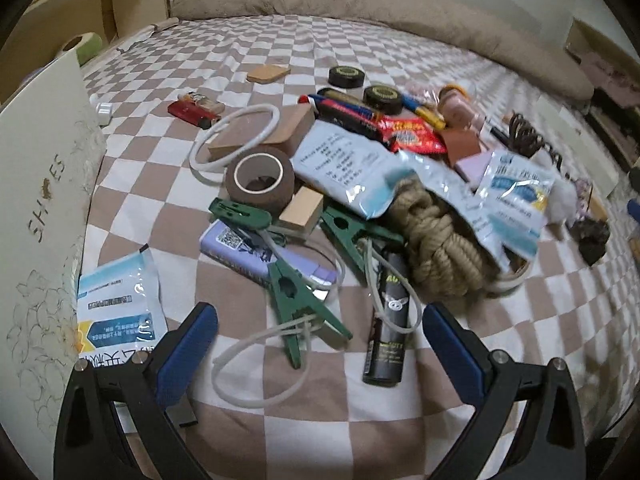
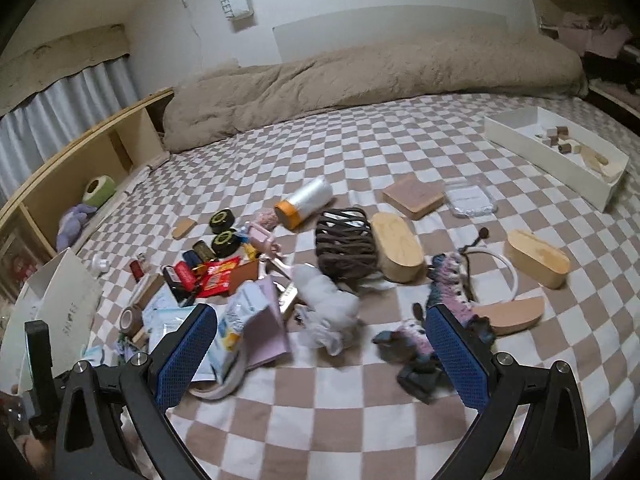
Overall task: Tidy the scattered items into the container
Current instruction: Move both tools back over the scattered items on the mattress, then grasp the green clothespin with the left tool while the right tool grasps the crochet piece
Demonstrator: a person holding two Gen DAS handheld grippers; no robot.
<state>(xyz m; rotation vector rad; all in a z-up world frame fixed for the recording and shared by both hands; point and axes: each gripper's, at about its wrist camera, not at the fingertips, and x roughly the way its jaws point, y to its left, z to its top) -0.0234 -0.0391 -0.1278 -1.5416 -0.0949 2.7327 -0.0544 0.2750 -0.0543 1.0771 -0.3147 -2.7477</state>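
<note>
Left wrist view: the left gripper [image 1: 320,344] is hovering over the checkered bedsheet [image 1: 360,420] with its blue-padded fingers [image 1: 188,352] spread wide and holding nothing.
Nearest items: a green clothespin [image 1: 298,300] tied to a white cord [image 1: 256,360] is lying between the fingertips, with a black tube [image 1: 388,320] just to its right.
Left edge: a white shoe box lid [image 1: 40,240] is standing upright, a blue-and-white sachet [image 1: 120,304] lying flat beside it.
Middle of pile: a purple card pack [image 1: 256,252], a brown tape roll [image 1: 260,180], a coil of tan rope [image 1: 436,240] and a white-and-blue pouch [image 1: 352,168] are sitting in an overlapping heap.
Farther back: a red lighter [image 1: 190,114] and two black tape rolls [image 1: 346,77] are lying apart from the heap, with a beige duvet [image 1: 360,4] bunched behind.

Right wrist view: the right gripper [image 2: 320,352] is hanging above the sheet with fingers released and empty.
Nearest items: a dark pink-and-blue knitted piece [image 2: 416,356] is lying just inside the right finger, and a white fluffy cloth [image 2: 328,304] is near the centre.
Middle distance: a brown wire basket [image 2: 346,244] is touching an oval wooden box [image 2: 400,248]; a second oval wooden box [image 2: 536,258] is sitting well apart to the right.
Container: a white rectangular tray [image 2: 520,136] is resting far right on the bed, already holding a few small wooden blocks [image 2: 560,138].
</note>
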